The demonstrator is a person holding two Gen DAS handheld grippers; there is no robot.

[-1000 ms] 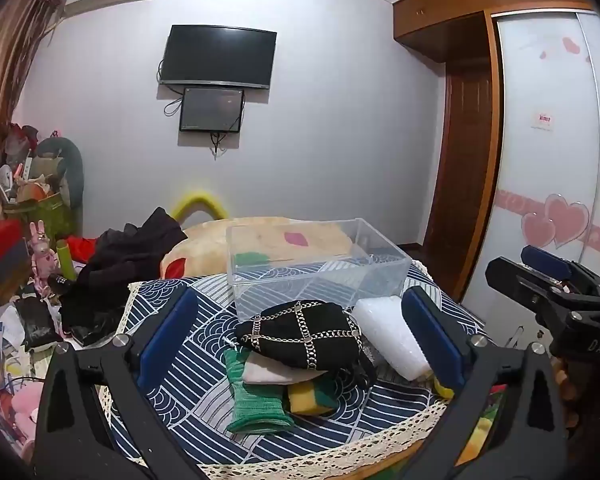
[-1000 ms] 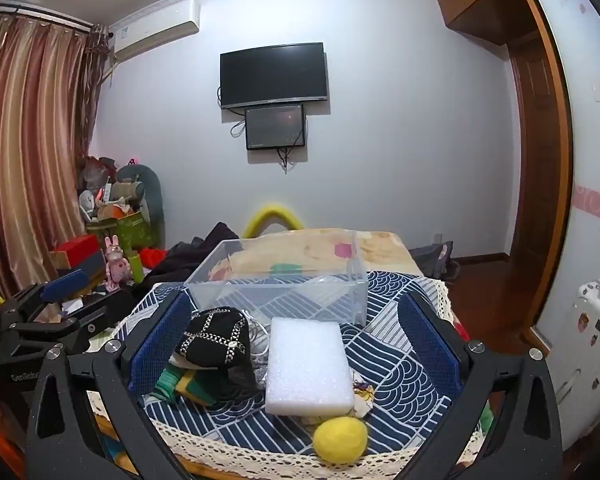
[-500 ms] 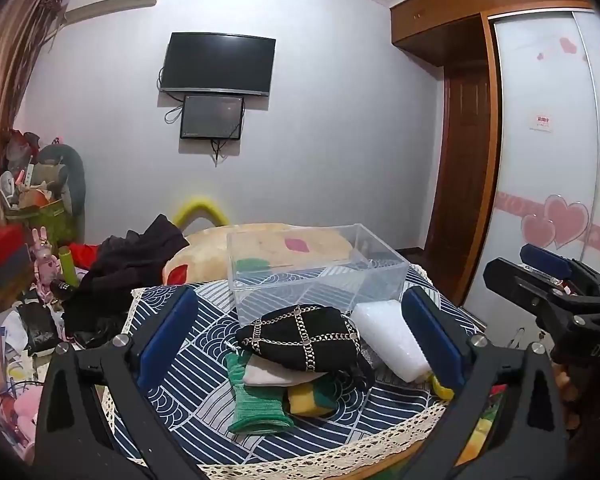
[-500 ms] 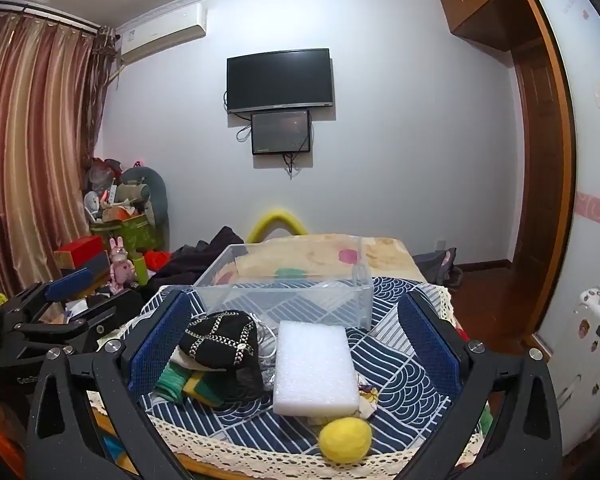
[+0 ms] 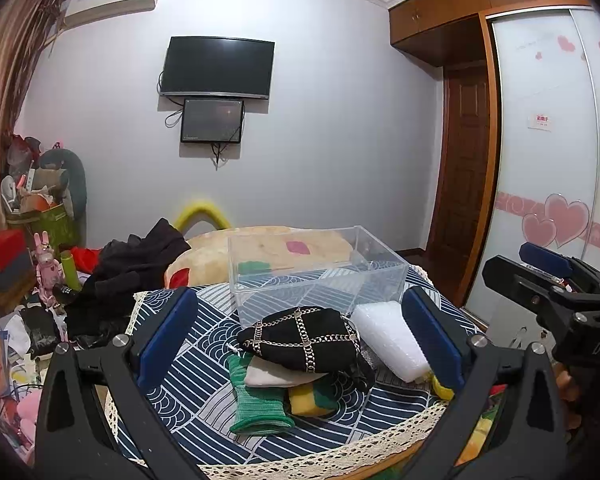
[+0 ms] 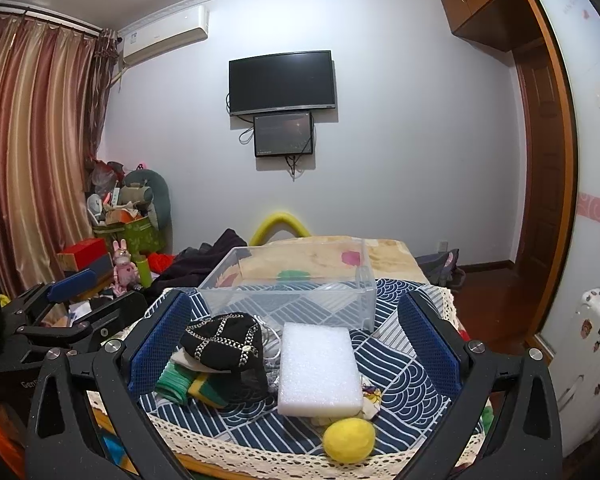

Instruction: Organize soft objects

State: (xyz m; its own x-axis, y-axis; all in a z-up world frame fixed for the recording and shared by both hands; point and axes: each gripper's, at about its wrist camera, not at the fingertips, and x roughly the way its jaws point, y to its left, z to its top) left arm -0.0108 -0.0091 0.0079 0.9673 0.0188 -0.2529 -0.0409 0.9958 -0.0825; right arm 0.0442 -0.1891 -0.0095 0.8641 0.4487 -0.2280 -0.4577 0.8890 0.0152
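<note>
A black pouch with a chain pattern (image 5: 300,338) lies on a green glove (image 5: 256,398) and a yellow-green sponge (image 5: 310,398) on the blue patterned tablecloth (image 5: 204,392). A white foam block (image 6: 318,368) lies beside them, with a yellow ball (image 6: 349,440) at the near edge. A clear plastic box (image 6: 292,294) stands empty behind them. My left gripper (image 5: 298,340) is open and empty, framing the pouch from short of the table. My right gripper (image 6: 294,348) is open and empty, framing the foam block.
The table's lace edge (image 6: 260,446) is just in front of both grippers. A bed with a beige cover (image 5: 268,242) and dark clothes (image 5: 136,268) lies behind. Toys and boxes (image 6: 112,252) pile at the left. A wardrobe (image 5: 556,152) stands at the right.
Both views have drifted slightly, and the table objects sit a little lower and nearer in frame. Nothing on the table has moved. Both grippers stay open.
</note>
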